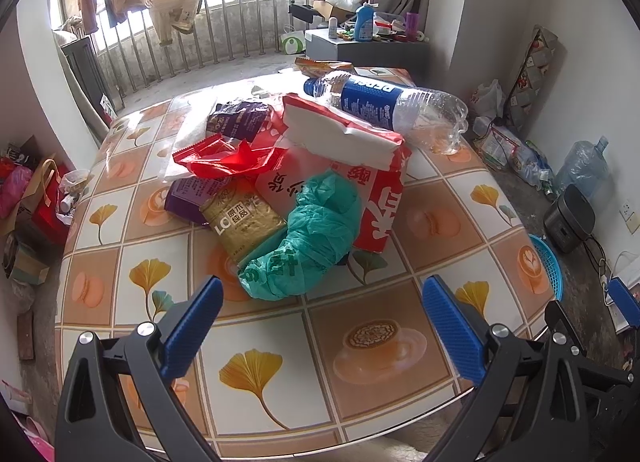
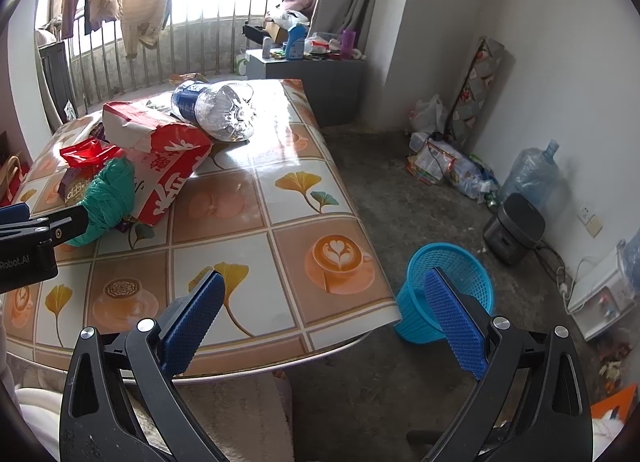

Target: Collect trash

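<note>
A pile of trash lies on the table (image 1: 360,342): a crumpled green plastic bag (image 1: 308,238), a red and white paper bag (image 1: 360,165), a gold packet (image 1: 244,221), a purple packet (image 1: 240,119), a red wrapper (image 1: 228,157) and an empty clear bottle with a blue label (image 1: 392,105). My left gripper (image 1: 324,302) is open, just short of the green bag. My right gripper (image 2: 324,294) is open and empty over the table's near right corner. The pile shows in the right wrist view too, with the green bag (image 2: 112,189) and bottle (image 2: 216,105). A blue mesh waste basket (image 2: 444,294) stands on the floor beside the table.
The table (image 2: 280,197) has a patterned glossy cloth. A grey cabinet (image 2: 312,77) with bottles stands at the back by the railing. Bags, a water jug (image 2: 532,173) and a black appliance (image 2: 516,225) sit along the right wall. Boxes and bags (image 1: 36,197) lie on the floor at left.
</note>
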A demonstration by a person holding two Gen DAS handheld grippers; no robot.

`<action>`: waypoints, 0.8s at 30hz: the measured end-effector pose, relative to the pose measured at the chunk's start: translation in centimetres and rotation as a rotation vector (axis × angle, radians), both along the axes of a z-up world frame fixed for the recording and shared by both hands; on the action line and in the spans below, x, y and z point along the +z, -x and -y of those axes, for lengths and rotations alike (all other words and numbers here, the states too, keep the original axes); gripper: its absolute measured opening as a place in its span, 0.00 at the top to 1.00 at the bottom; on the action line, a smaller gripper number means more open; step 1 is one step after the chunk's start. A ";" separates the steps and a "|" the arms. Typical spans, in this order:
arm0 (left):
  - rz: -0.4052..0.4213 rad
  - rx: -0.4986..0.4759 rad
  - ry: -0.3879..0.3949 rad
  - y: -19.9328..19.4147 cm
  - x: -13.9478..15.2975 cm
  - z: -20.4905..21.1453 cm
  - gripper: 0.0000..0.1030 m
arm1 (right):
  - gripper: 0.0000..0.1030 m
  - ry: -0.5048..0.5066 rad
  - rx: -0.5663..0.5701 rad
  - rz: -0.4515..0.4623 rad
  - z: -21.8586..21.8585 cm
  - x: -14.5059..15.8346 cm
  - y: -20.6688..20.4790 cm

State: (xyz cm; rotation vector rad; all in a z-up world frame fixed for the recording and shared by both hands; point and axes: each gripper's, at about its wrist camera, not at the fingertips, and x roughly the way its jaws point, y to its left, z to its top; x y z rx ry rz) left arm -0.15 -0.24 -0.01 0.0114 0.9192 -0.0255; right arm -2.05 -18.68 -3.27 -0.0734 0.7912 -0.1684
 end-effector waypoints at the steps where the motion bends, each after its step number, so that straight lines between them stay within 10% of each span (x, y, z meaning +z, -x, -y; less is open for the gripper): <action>1: 0.000 -0.001 0.000 0.0 0.0 0.0 0.05 | 0.08 0.000 -0.001 -0.001 0.0 0.0 0.0; 24: 0.003 0.000 -0.002 0.2 0.2 0.3 0.05 | 0.08 0.014 -0.006 -0.001 0.1 0.2 0.3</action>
